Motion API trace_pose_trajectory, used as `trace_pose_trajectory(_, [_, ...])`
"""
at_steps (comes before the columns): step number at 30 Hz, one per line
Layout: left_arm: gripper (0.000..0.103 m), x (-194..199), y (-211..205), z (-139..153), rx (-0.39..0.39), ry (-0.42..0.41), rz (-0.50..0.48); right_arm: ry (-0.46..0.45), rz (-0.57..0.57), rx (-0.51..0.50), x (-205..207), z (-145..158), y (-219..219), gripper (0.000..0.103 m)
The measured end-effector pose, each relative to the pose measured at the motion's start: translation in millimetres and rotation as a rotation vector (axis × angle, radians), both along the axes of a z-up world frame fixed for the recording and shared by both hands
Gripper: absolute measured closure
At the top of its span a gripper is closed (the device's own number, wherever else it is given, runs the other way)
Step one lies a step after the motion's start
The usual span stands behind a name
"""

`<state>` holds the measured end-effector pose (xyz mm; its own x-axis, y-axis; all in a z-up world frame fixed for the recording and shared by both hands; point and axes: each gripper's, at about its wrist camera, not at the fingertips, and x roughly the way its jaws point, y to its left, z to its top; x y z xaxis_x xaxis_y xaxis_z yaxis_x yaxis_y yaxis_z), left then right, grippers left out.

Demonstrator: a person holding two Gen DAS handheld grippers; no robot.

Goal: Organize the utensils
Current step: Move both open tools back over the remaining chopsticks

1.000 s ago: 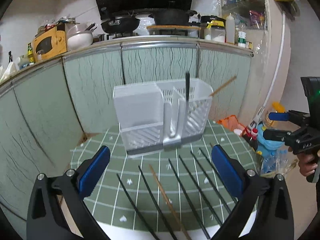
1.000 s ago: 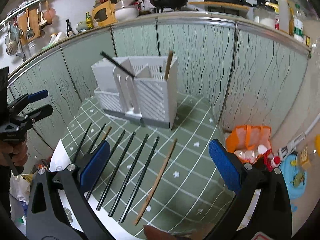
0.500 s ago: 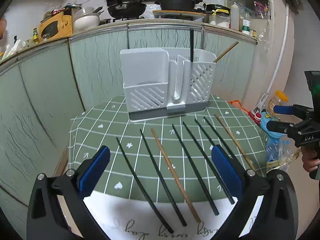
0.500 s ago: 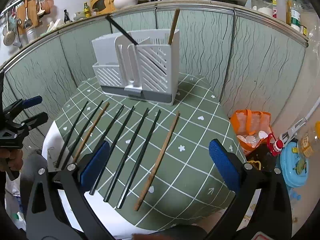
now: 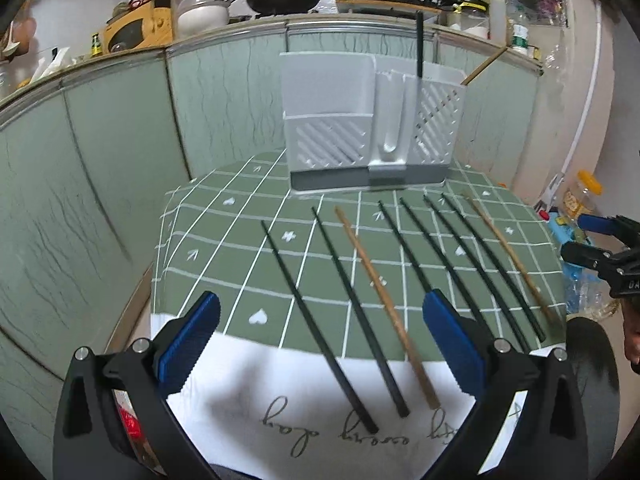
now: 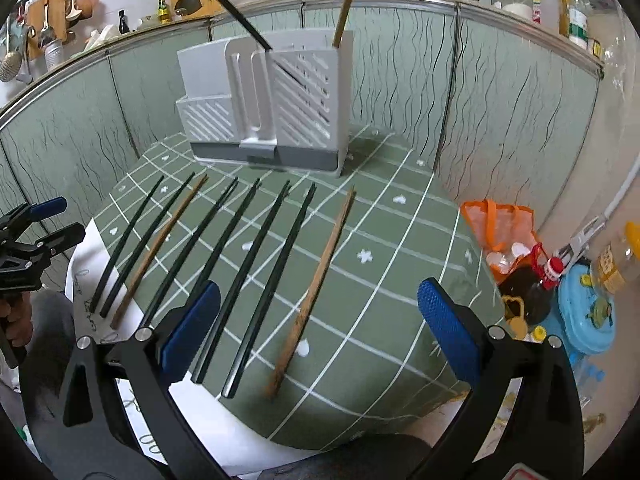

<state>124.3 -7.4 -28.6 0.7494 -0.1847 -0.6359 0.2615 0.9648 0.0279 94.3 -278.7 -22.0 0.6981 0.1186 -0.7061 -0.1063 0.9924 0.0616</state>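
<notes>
Left gripper point(image 5: 320, 340) — we are holding it wide open, gripping nothing; between its fingers we are seeing two black chopsticks point(image 5: 316, 322) and one wooden chopstick point(image 5: 384, 304) lying on the green tablecloth point(image 5: 224, 240). Right gripper point(image 6: 320, 320) — likewise gaping and empty; between its fingers a wooden chopstick point(image 6: 316, 292) and black ones point(image 6: 272, 280) are lying side by side. Beyond both sets of fingertips the grey utensil holder point(image 6: 272, 100) is standing upright, already holding one black and one wooden stick.
</notes>
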Motion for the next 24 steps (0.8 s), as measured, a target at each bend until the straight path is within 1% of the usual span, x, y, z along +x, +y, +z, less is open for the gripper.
trace_pose_trajectory(4, [0.004, -3, 1, -8, 0.025, 0.000, 0.040, 0.026, -0.024, -0.004, -2, -14, 1, 0.008])
trace_pose_trajectory(9, [0.004, -4, 2, -18, 0.049, 0.012, 0.094, 0.054, -0.060, -0.024, -2, -28, 3, 0.013])
trace_pose_trajectory(11, [0.004, -5, 3, -22, 0.043, 0.021, 0.111, 0.061, -0.081, -0.036, -2, -32, 4, 0.015])
trace_pose_trajectory(17, [0.004, -7, 5, -31, 0.038, 0.034, 0.159, 0.098, -0.118, -0.053, -1, -46, 6, 0.028])
trace_pose_trajectory(19, [0.004, -7, 7, -34, 0.023, 0.043, 0.167, 0.112, -0.118, -0.041, -1, -50, 7, 0.034])
trace_pose_trajectory(20, [0.004, -8, 6, -36, 0.014, 0.050, 0.168, 0.119, -0.121, -0.037, -1, -52, 7, 0.035])
trace_pose_trajectory(22, [0.005, -8, 5, -40, 0.016, 0.056, 0.170, 0.106, -0.132, -0.048, -2, -53, 7, 0.039])
trace_pose_trajectory(24, [0.011, -9, 2, -44, 0.032, 0.062, 0.174, 0.102, -0.137, -0.042, -3, -54, 8, 0.042])
